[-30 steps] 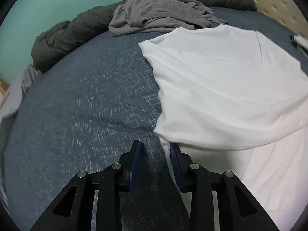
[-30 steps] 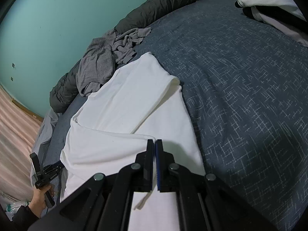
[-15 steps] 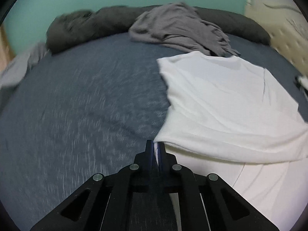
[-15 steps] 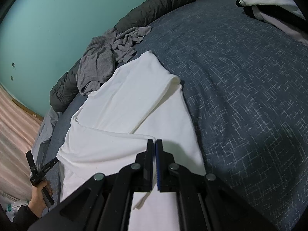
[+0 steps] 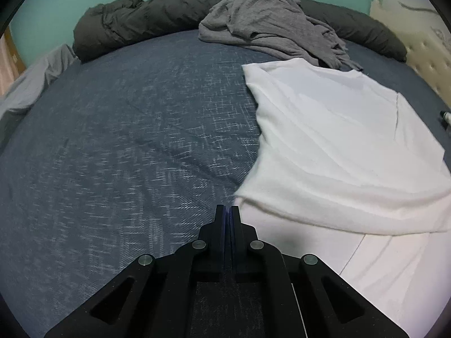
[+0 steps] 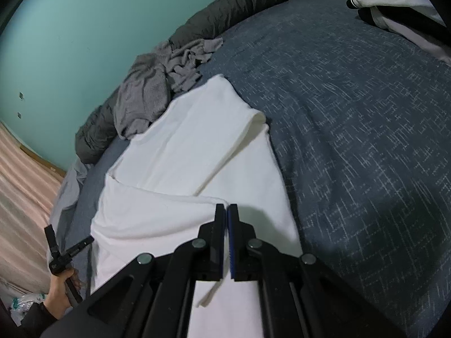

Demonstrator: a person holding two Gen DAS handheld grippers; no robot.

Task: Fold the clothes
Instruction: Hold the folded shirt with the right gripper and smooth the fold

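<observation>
A white shirt lies partly folded on the blue-grey bed, its upper half doubled over the lower. My left gripper is shut at the shirt's left corner, where the folded layer meets the sheet; hardly any cloth shows between the pads. In the right wrist view the shirt runs up the middle. My right gripper is shut on the folded layer's right corner, and a strip of cloth hangs under it. The left gripper shows there at the shirt's far edge, held by a hand.
A crumpled grey garment lies just beyond the shirt, against a dark rolled duvet along the teal wall. A padded headboard stands at the right. A white and black garment sits in the bed's far corner. Open bed spreads right of the shirt.
My left gripper went from open to shut at the shirt's left corner, and its view tipped up toward the wall. The right gripper stayed shut and still.
</observation>
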